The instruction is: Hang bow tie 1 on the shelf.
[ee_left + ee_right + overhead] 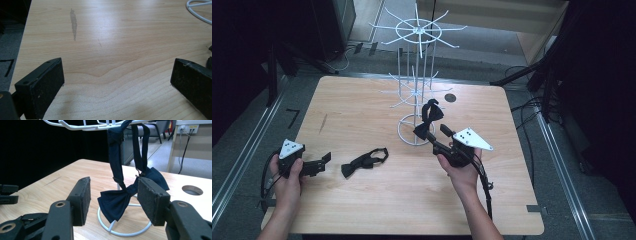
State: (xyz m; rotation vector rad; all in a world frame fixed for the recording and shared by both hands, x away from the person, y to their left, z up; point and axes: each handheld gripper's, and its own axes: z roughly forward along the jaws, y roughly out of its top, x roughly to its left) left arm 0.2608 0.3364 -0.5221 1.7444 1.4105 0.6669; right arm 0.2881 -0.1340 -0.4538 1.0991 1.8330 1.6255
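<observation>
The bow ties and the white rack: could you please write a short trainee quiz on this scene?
1. True or false: the right gripper is clamped on the hanging bow tie.
2. Where does the second bow tie lie? A) on the table, between the two grippers B) on the rack's top ring C) in the left gripper
3. What does the strap of the hanging bow tie loop over?

Key:
1. False: its jaws stand apart, with the tie hanging between and just beyond them.
2. A
3. An arm of the white wire rack.
</observation>
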